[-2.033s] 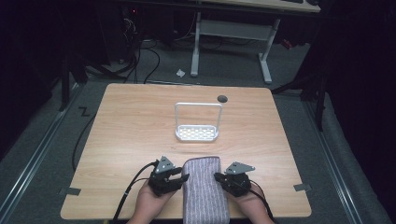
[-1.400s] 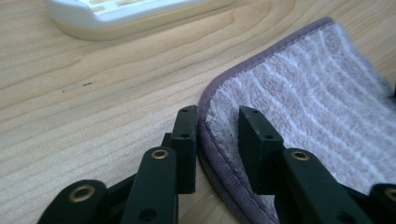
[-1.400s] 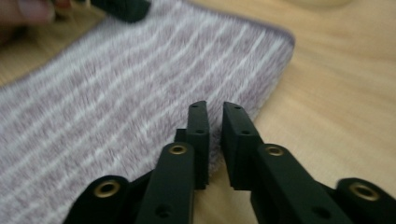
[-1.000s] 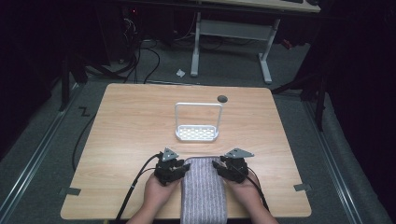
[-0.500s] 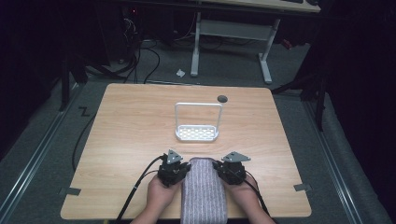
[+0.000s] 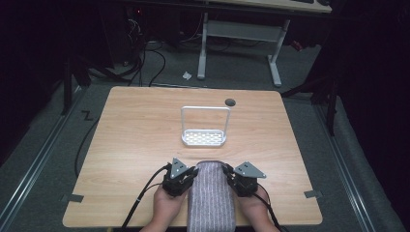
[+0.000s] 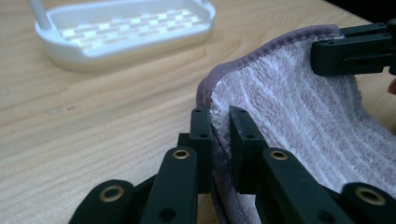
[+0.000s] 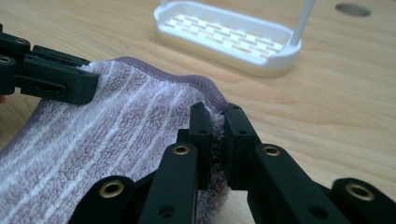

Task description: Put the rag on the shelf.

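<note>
Looking down from the high view, the left gripper [image 6: 189,175] and right gripper [image 6: 231,175] now pinch the far corners of the striped towel [image 6: 211,198] at the bench's [image 6: 140,145] near edge; a second earlier both stood wider. Left gripper view: jaws clamped on the towel's hem. Right gripper view: jaws likewise clamped, white rack [image 8: 229,37] beyond.

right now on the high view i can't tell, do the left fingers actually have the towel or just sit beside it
Observer: The left gripper is shut on the towel, with the purple hem pinched between its fingers.
Operator: and the right one
Observer: The right gripper has just been closing. Its fingers now clamp the hem at the other corner.
Operator: edge lying flat?
Observer: No, the hem rises in a curve between the two grips.
</note>
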Demonstrator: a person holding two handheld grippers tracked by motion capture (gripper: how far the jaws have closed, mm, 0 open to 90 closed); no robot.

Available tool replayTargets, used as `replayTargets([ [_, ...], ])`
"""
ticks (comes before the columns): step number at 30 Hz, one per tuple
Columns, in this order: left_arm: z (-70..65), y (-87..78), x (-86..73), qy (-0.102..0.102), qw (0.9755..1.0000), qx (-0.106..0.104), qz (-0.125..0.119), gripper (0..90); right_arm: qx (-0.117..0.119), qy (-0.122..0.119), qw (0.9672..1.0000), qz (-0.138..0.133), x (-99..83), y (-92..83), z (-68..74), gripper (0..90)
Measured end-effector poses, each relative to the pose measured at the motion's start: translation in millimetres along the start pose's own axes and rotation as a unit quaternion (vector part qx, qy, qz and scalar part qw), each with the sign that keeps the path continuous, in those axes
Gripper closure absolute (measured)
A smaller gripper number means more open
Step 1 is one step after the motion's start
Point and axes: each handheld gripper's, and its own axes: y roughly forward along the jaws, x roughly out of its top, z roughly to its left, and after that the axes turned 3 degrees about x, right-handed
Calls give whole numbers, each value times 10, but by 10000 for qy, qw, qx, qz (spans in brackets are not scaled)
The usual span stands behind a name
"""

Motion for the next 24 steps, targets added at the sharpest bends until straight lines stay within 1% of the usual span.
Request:
replayTargets([
  [1, -21, -33, 3, 15, 9999, 0, -133, 810, 0, 0, 10000, 0, 0, 0, 0, 838],
  [2, -67, -104, 18, 131, 9991, 130, -388, 810, -9, -33, 9997, -238, 32, -72, 16, 839],
  [3, -67, -104, 18, 131, 9991, 130, -388, 810, -9, -33, 9997, -238, 32, -72, 16, 839],
  [4, -86, -132, 28, 165, 9986, 163, -479, 810, -22, -66, 9991, -414, 67, -135, 33, 839],
  [5, -112, -166, 42, 188, 9980, 130, -587, 811, -18, -102, 9985, -544, 85, -170, 40, 839],
  [6, -146, -213, 58, 200, 9970, 138, -729, 811, -18, -102, 9985, -544, 85, -170, 40, 839],
  [7, -165, -238, 66, 213, 9962, 148, -826, 811, -35, -174, 9971, -740, 113, -238, 62, 838],
  [8, -193, -282, 81, 238, 9953, 141, -933, 811, -35, -174, 9971, -740, 113, -238, 62, 838],
  [9, -213, -317, 93, 272, 9944, 146, -1011, 811, -58, -208, 9960, -868, 126, -276, 79, 838],
  [10, -247, -386, 122, 319, 9926, 113, -1164, 810, -46, -272, 9946, -998, 146, -323, 97, 838],
  [11, -247, -386, 122, 319, 9926, 113, -1164, 810, -46, -272, 9946, -998, 146, -323, 97, 838],
  [12, -260, -402, 132, 310, 9921, 100, -1210, 809, 0, -269, 9935, -1109, 176, -374, 110, 837],
  [13, -269, -423, 140, 320, 9916, 102, -1249, 809, 11, -260, 9931, -1144, 187, -392, 113, 837],
  [15, -294, -493, 160, 357, 9894, 116, -1400, 809, 21, -266, 9926, -1189, 202, -420, 116, 837],
  [16, -303, -522, 172, 373, 9884, 119, -1465, 809, 29, -279, 9915, -1270, 223, -451, 121, 837],
  [17, -320, -569, 194, 403, 9867, 127, -1570, 809, 44, -285, 9902, -1364, 252, -497, 131, 837],
  [18, -320, -569, 194, 403, 9867, 127, -1570, 809, 44, -285, 9902, -1364, 252, -497, 131, 837],
  [19, -332, -598, 211, 410, 9858, 121, -1625, 809, 43, -303, 9892, -1430, 270, -520, 137, 837],
  [20, -336, -622, 222, 415, 9851, 114, -1664, 809, 31, -360, 9874, -1541, 302, -568, 150, 837],
  [21, -340, -637, 232, 399, 9845, 100, -1703, 809, 31, -360, 9874, -1541, 302, -568, 150, 837],
  [22, -350, -676, 262, 418, 9834, 85, -1766, 809, 19, -410, 9865, -1586, 322, -596, 160, 837],
  [24, -354, -689, 278, 405, 9832, 77, -1779, 809, 0, -415, 9858, -1625, 331, -615, 169, 837],
])
